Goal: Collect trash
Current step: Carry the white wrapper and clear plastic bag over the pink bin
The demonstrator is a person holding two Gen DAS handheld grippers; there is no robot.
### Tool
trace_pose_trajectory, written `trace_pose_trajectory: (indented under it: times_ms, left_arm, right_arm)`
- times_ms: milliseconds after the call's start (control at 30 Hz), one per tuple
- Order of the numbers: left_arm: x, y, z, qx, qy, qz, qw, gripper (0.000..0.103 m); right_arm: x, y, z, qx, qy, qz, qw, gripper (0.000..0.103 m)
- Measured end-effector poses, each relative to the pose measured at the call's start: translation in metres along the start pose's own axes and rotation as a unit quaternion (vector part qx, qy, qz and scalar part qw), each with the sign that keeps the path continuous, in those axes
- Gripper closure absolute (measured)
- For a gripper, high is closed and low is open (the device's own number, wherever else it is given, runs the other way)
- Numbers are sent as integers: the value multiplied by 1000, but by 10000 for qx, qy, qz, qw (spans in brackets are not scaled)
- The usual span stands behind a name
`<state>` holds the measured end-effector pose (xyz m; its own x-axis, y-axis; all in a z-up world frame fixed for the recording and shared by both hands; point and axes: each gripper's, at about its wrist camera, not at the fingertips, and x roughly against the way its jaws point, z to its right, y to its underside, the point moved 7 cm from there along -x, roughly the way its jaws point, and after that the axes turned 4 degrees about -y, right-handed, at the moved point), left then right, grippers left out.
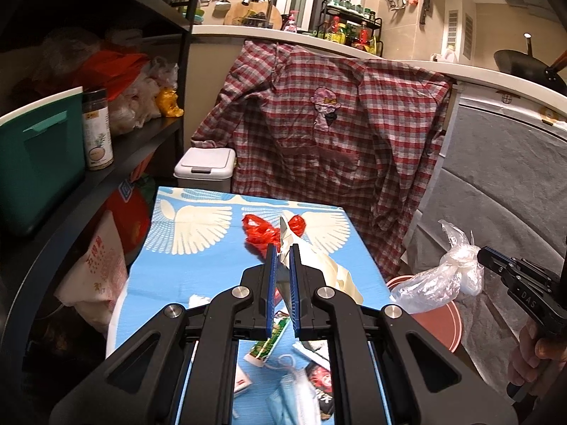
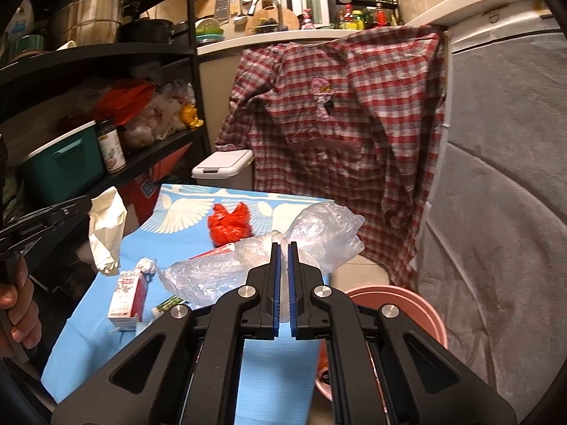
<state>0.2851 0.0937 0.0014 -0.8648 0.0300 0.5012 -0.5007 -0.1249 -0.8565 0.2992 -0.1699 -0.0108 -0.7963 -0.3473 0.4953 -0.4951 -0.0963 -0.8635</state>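
Observation:
My left gripper [image 1: 282, 248] is shut on a crumpled cream paper wrapper [image 1: 333, 269], held above the blue cloth table [image 1: 184, 269]; the wrapper also shows in the right wrist view [image 2: 106, 230]. My right gripper [image 2: 283, 246] is shut on a clear plastic bag [image 2: 319, 237], held over the table's right edge near a pink bin [image 2: 400, 308]. In the left wrist view the bag [image 1: 439, 279] hangs from the right gripper [image 1: 482, 256] above the bin [image 1: 439, 326]. A red plastic bag [image 1: 262, 232] lies on the table.
On the table lie a small red-white carton [image 2: 127, 295], a green tube [image 1: 269, 340], a face mask [image 1: 294, 396] and a white tissue [image 2: 147, 265]. A white lidded bin [image 1: 205, 166] stands beyond the table. A plaid shirt [image 1: 329, 141] hangs ahead, black shelving [image 1: 141, 141] stands left.

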Motion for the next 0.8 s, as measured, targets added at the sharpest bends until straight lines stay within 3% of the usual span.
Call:
trace_pose_trajectory:
  times_ms: [800]
  left_arm:
    - [-22,2,105,-295,619,-57,9976,96]
  right_arm:
    - [26,3,67,-174,655,110,9976,99]
